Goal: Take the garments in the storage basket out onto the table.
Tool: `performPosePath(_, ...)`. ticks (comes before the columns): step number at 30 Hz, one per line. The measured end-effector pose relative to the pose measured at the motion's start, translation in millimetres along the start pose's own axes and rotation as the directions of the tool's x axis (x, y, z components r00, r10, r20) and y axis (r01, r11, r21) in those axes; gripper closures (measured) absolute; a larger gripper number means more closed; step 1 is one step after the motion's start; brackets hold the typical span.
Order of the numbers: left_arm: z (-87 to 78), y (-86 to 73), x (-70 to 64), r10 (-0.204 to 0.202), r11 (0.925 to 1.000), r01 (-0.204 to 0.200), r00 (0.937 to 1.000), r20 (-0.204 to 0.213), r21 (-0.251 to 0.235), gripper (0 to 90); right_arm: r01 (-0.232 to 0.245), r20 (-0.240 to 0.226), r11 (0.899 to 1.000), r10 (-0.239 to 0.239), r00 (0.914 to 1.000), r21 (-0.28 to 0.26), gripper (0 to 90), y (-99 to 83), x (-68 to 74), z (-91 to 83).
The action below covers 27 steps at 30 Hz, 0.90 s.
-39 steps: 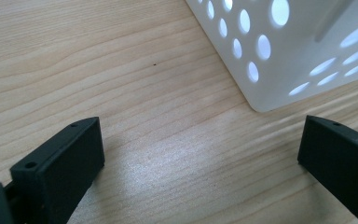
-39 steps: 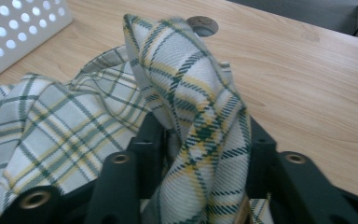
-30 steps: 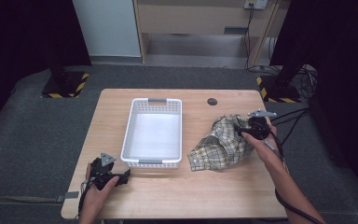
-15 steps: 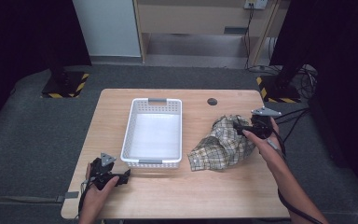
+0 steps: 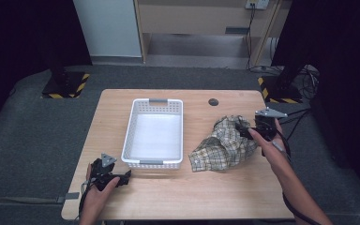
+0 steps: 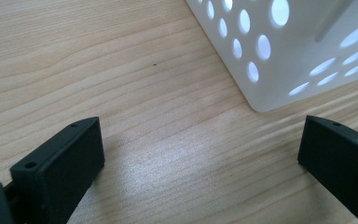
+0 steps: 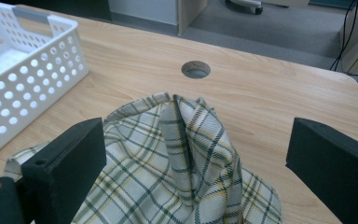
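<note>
Ideally, the raised fold at 12 o'clock on the plaid cloth (image 7: 186, 154) is pinched centrally by the wide-open right gripper (image 7: 193, 158), while the left gripper (image 6: 200, 154) is kept open, idle.

The cloth (image 5: 225, 145) is cream plaid with green and yellow lines; the basket (image 5: 130, 136) white; the surface (image 5: 197, 197) pale wood.

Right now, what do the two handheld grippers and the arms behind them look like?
Both the left gripper and the right gripper are black, each with two flat, blocky black jaws with small screw holes. Each carries a grey three-cornered plate on top and trails a dark cable. The forearms are bare, with no sleeves in view. A wristband sits on the right wrist.
</note>
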State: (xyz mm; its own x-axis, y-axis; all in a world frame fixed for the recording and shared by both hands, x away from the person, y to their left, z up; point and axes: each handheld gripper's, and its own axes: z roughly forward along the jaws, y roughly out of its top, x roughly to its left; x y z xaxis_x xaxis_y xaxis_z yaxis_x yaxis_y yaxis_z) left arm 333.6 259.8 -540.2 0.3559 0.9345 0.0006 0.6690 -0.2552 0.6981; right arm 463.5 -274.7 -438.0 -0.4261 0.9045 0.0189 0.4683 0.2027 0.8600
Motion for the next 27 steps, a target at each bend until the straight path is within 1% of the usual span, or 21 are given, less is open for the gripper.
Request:
performPosePath(6,0.0,0.0,0.0,0.0,1.0,0.0,1.0,0.0,0.0,0.0,0.017,-0.012,1.0,-0.017,0.9998,-0.007,4.7,-1.3,3.4,-8.2)
performPosePath(16,0.0,0.0,0.0,0.0,1.0,0.0,1.0,0.0,0.0,0.0,0.022,-0.027,1.0,-0.022,0.9994,-0.01,4.7,-6.3,4.4,-15.7)
performPosePath(21,0.0,0.0,0.0,0.0,1.0,0.0,1.0,0.0,0.0,0.0,0.027,-0.042,1.0,-0.027,0.9988,-0.009,4.7,-10.9,7.7,-20.1)
performPosePath(22,0.0,0.0,0.0,0.0,1.0,0.0,1.0,0.0,0.0,0.0,0.035,-0.047,0.999,-0.036,0.9983,-0.008,4.5,-13.0,9.4,-22.3)
performPosePath(27,0.0,0.0,0.0,0.0,1.0,0.0,1.0,0.0,0.0,0.0,0.046,-0.063,0.999,-0.046,0.997,-0.007,4.1,-17.9,13.0,-28.0)
